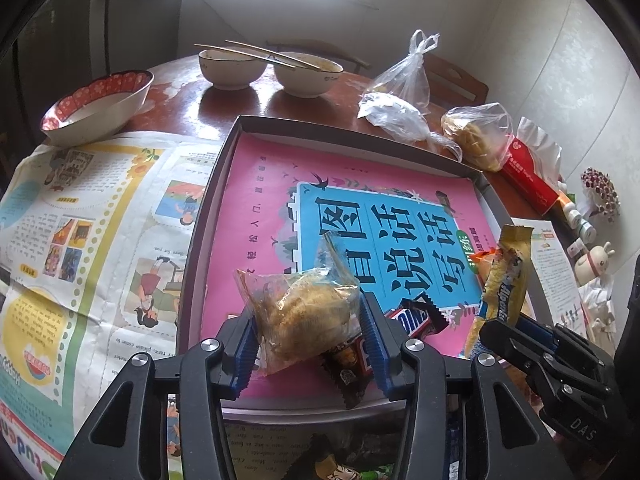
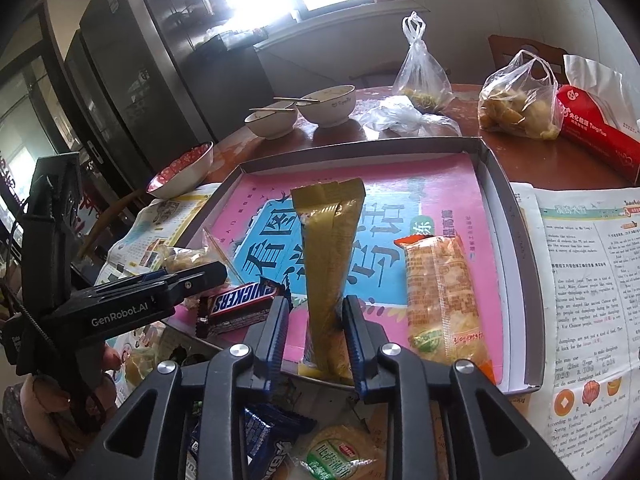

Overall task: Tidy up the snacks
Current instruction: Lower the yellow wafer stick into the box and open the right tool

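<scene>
While the left gripper (image 1: 308, 332) presses its blue pads against a clear-wrapped pastry (image 1: 304, 312) just above the near end of the grey tray (image 1: 208, 216), the right gripper (image 2: 316, 332) stands around a gold wafer pack (image 2: 330, 264) with its jaws a little apart; whether the pads still bear on the wrapper I cannot tell. That pack rises almost upright from the tray's near rim, so once let go it may topple sideways onto the orange cracker pack (image 2: 442, 300) or slide back over the rim onto the loose snacks below. A Snickers bar (image 2: 240, 306) lies between the two grippers, and the pastry could land on it or on the dark wrapper beside it, leaving a heap rather than a row.
</scene>
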Demonstrator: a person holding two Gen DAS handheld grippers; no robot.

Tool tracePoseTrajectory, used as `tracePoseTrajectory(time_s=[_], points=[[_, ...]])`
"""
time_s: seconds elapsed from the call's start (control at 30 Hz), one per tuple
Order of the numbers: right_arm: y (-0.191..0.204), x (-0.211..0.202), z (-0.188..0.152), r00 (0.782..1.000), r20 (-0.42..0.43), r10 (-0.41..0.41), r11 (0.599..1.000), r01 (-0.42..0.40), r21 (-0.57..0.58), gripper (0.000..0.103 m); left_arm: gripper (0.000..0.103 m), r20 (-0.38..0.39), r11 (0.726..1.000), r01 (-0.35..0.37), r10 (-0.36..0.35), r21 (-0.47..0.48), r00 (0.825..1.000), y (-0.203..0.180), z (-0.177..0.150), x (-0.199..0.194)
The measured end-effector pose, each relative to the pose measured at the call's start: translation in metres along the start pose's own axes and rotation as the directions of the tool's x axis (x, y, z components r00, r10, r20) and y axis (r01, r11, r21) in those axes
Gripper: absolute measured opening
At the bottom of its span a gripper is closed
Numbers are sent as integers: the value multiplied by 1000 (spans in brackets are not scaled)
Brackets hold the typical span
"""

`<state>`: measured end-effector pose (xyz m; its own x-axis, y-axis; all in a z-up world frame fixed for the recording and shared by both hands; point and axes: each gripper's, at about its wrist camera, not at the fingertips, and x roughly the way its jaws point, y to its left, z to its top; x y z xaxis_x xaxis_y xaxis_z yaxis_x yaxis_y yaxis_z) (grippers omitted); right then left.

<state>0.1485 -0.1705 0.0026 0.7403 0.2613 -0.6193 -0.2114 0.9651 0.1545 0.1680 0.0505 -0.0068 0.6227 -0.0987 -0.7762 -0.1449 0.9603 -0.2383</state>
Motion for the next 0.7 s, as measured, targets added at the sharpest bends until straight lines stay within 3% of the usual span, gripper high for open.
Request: tracePoseTrajectory(time_s=[0.7], points=[[-2, -9, 1, 1000, 24, -9, 1000, 9, 1, 40, 58, 6, 1000, -23, 23, 2, 1000, 0, 1, -6]])
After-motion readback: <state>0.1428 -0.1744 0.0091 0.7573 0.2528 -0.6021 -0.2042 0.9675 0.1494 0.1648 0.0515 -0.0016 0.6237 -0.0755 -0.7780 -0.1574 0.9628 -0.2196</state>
